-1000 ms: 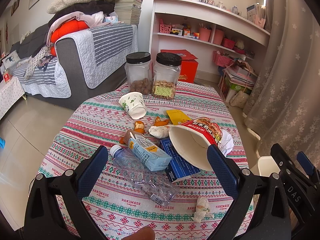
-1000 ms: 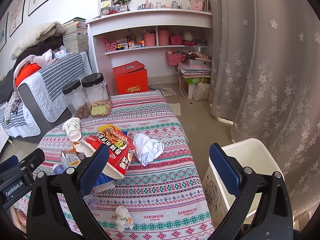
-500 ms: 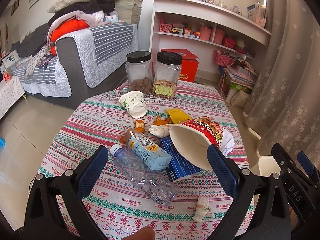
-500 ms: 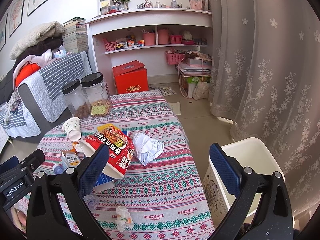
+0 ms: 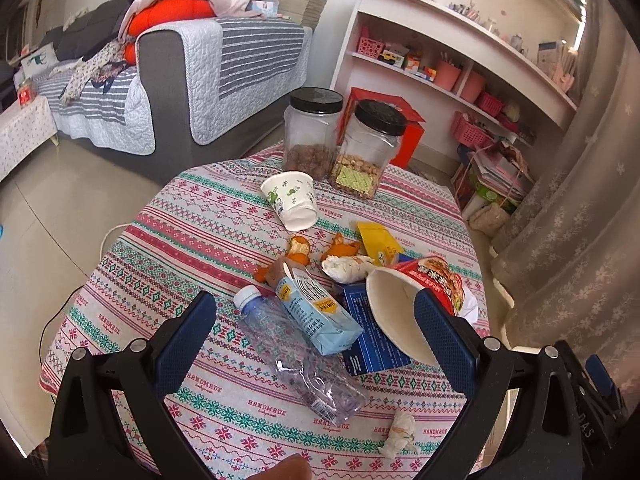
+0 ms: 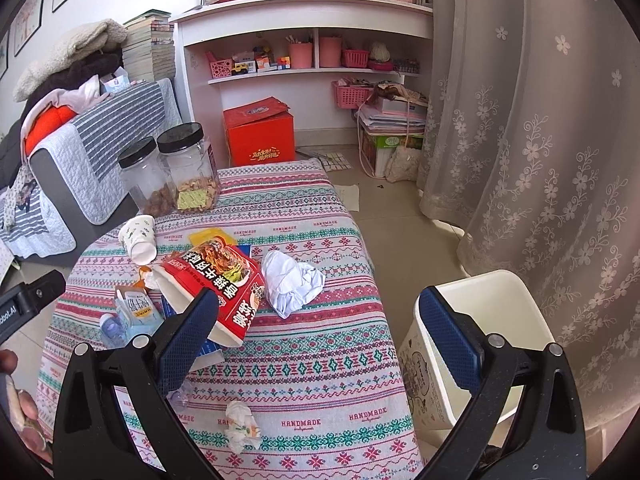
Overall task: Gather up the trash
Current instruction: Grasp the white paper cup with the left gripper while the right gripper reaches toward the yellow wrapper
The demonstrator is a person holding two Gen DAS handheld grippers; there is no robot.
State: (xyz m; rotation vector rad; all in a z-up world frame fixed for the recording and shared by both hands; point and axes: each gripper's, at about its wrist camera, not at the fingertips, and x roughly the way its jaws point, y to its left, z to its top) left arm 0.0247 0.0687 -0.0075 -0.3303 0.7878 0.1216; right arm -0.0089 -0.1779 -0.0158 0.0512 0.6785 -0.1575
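Closer now, left hand-held gripper (image 5: 316,334) over crinkled clear plastic bottle (image 5: 298,354).

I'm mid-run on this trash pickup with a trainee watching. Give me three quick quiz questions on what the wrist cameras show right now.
1. True or false: the left gripper holds the crushed plastic bottle.
2. Which side of the table is the white bin on, as the right wrist view shows it: A left, B right, C behind the jars?
3. Fill in: the paper cup lies tipped on its ____.

Key: 1 false, both the left gripper and the right gripper are open and empty. 2 B. 3 side.
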